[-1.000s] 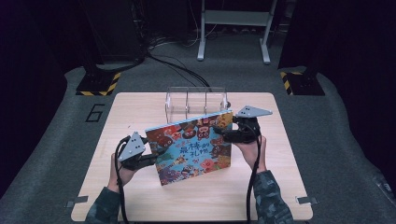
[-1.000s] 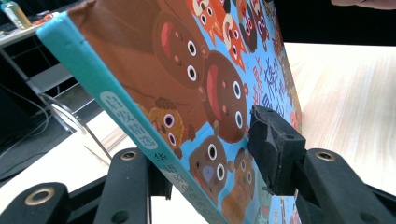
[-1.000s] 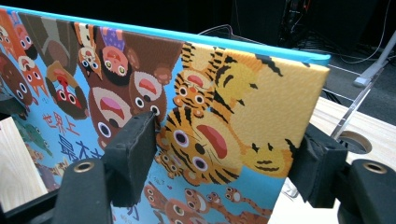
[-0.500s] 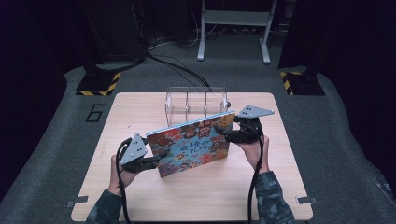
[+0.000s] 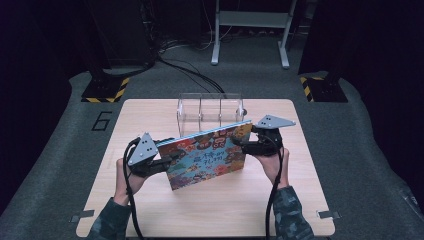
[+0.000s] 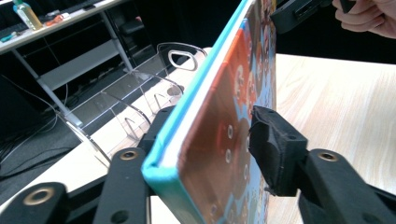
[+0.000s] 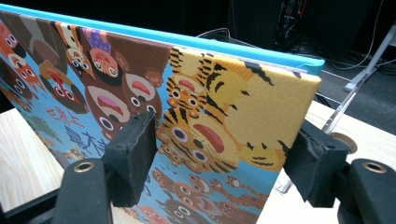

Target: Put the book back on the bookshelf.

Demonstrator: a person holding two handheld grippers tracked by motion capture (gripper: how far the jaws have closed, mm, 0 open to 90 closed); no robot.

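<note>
The left tool [image 5: 167,159] is clamped on the lower left corner of the picture book [image 5: 210,155], its jaws having just closed further on it. The right tool [image 5: 244,143] is clamped on the upper right corner. The book is held tilted above the table [image 5: 300,200], in front of the clear rack [image 5: 210,107].

You are working at a pale wooden bench [image 5: 300,200] with rounded corners, sitting on grey floor [image 5: 370,165]. A clear acrylic rack [image 5: 210,107] with upright dividers is standing directly on the bench near its far edge.
</note>
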